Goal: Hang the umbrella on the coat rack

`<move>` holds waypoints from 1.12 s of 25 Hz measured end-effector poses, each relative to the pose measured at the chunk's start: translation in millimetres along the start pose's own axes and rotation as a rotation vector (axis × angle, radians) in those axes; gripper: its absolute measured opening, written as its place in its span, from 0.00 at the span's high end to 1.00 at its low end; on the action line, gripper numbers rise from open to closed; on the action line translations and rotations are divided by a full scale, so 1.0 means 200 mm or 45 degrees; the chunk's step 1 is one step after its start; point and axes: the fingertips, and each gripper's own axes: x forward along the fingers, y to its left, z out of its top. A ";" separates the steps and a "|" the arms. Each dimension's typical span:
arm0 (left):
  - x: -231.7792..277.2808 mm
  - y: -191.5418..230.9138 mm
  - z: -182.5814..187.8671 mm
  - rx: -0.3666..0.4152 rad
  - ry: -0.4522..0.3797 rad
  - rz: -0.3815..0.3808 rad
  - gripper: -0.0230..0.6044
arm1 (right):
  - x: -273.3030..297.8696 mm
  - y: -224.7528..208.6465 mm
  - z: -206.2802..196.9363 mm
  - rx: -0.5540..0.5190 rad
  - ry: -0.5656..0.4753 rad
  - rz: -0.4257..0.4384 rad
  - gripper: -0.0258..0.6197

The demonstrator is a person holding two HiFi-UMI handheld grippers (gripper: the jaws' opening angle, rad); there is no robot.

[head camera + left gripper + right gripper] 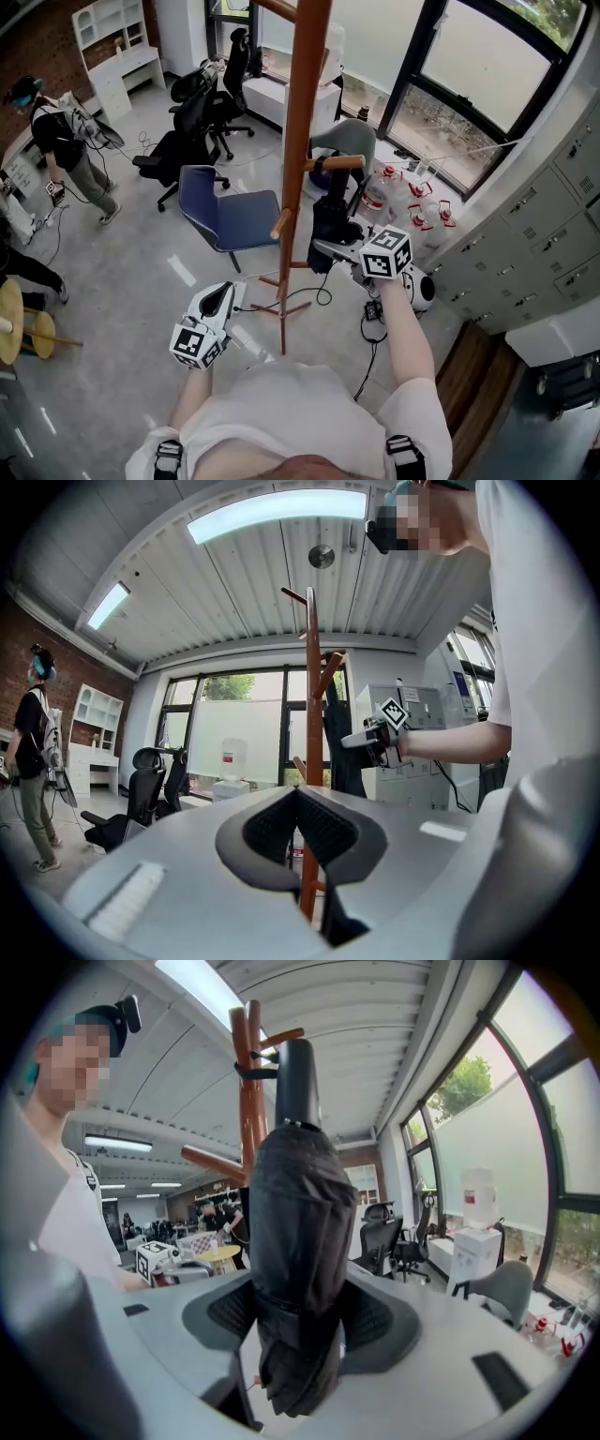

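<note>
The wooden coat rack (300, 141) stands right in front of me, with short pegs sticking out of its pole. In the head view my right gripper (330, 251) sits just right of the pole, below a peg (333, 163), shut on the folded black umbrella (330, 217). The right gripper view shows the umbrella (298, 1241) upright between the jaws, its handle (297, 1082) pointing up beside the rack's top (248, 1082). A thin black strap crosses the rack there. My left gripper (228, 292) hangs low to the left of the pole, shut and holding nothing. The rack pole (311, 714) rises beyond its jaws.
A blue chair (225, 211) stands just left of the rack's base. Black office chairs (192, 122) are farther back, and a grey chair (349, 141) is behind the rack. Water bottles (403, 197) and grey lockers (534, 234) are at the right. A person (66, 141) stands at the far left.
</note>
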 end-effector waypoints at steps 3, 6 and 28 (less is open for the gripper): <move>0.00 0.00 0.00 -0.002 -0.001 -0.010 0.95 | 0.02 0.00 0.00 0.026 -0.036 -0.020 0.56; 0.01 -0.02 0.00 -0.001 -0.003 -0.017 0.95 | 0.02 -0.01 0.00 0.019 -0.033 -0.069 0.56; -0.03 -0.02 -0.01 0.002 -0.002 -0.029 0.95 | 0.06 0.25 -0.14 -0.008 -0.021 -0.158 0.56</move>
